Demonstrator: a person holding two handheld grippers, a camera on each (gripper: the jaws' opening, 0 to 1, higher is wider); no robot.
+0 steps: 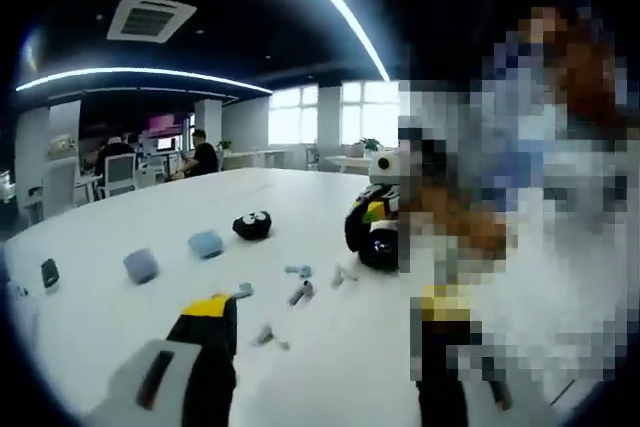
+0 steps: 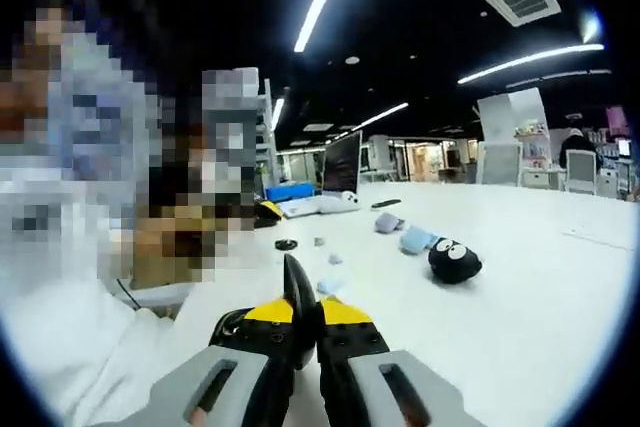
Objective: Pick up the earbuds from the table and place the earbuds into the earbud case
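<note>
Blue earbud cases point(image 1: 205, 243) closed on white table point(image 1: 150, 217), earbuds point(image 1: 298, 282) loose, left claw point(image 1: 330, 322) wide, right claw point(image 2: 308, 309) pinched together.

White table point(image 1: 150, 217) looking smooth, slightly glossy. Two blue cases point(image 1: 205, 243) reading matt, prob plastic. Black toy point(image 2: 455, 260) showing soft, fuzzy cloth. Right gripper point(image 2: 303, 302) showing grey plastic w/ yellow, black tips.

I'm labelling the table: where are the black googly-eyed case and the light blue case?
black googly-eyed case point(image 1: 252, 225), left gripper view, middle of its body
light blue case point(image 1: 206, 243), left gripper view, top face
</note>
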